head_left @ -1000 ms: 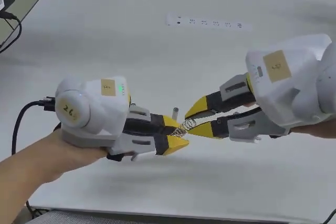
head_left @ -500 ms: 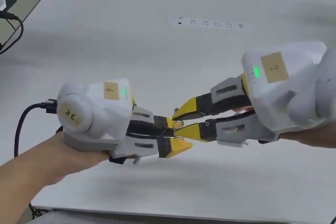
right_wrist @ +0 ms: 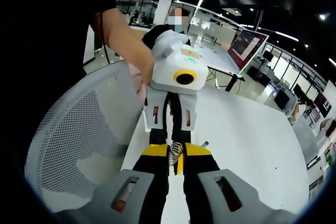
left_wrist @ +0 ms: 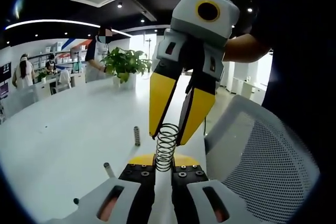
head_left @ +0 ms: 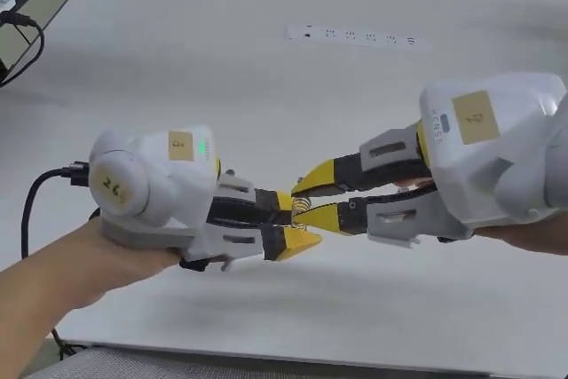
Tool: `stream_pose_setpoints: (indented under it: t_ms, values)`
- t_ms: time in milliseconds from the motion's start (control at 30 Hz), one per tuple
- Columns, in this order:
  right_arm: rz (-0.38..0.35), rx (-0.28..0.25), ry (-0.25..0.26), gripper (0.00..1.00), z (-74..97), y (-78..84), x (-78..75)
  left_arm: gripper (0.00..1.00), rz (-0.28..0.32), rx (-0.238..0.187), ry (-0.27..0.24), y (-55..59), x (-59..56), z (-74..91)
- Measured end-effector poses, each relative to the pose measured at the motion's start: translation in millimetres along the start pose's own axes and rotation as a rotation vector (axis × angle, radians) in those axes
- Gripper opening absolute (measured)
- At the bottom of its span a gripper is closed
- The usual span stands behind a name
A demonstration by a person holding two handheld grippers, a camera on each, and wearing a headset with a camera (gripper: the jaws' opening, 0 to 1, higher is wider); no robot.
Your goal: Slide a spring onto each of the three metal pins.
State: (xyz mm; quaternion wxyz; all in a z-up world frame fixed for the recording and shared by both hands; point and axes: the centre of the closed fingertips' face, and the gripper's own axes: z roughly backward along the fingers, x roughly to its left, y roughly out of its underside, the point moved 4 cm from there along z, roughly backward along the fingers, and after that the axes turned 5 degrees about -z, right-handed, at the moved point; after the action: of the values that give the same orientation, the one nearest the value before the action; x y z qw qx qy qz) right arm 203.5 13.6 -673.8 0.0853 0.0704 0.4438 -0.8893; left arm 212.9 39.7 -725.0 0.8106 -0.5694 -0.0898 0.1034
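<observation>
the task looks about a third done, judging from the left gripper view. on the white desk one loaded pin stands upright with a coil already round its shaft. nearer the camera a bare pin stands empty, and a small dark stub beyond it may be the third pin, though it is too small to tell. so two pins probably remain to be fitted.

the next spring is up in the air above the desk's near edge, stretched between the two tools, which point at each other tip to tip. the left tool is drawn narrow, pinching the spring's lower end between its black and yellow tips. the right tool comes in from the far side with its yellow jaws set in a slim v, closed down on the spring's other end. it reads as a handover or a re-grip, before the spring is carried to the bare pin.

as for containers, the pins stand straight on the desk, and the one spring in play is held by the tools, not kept in a tray or box.
</observation>
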Motion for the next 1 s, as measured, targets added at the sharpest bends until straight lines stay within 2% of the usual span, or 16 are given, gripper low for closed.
stream_pose_setpoints:
  t_ms: [300, 433, 700, 833, 967, 1000]
  values:
    - [0.011, 0.007, 0.002, 0.06, 2.7, -4.7, -1.4, 0.05, 0.037, -0.018, -0.013, -5.0, -0.8, -0.9]
    - [0.019, 0.001, 0.011, 0.06, 3.6, -7.9, -3.1, 0.13, 0.045, -0.009, -0.018, -3.2, -2.4, -1.1]
    - [0.032, 0.013, 0.011, 0.06, 3.2, -7.8, -3.3, 0.18, 0.048, -0.004, -0.041, 0.1, -0.8, 3.2]
    - [0.033, 0.019, 0.011, 0.06, 3.8, -6.4, -3.0, 0.22, 0.046, 0.019, -0.059, 4.6, 0.6, 8.6]
    - [0.033, 0.026, 0.012, 0.06, 4.9, -4.8, -4.1, 0.27, 0.054, 0.021, -0.094, 7.1, 3.6, 15.8]
    - [0.031, 0.027, 0.014, 0.06, 5.1, -4.7, -4.7, 0.28, 0.061, 0.038, -0.103, 9.4, 4.3, 17.5]
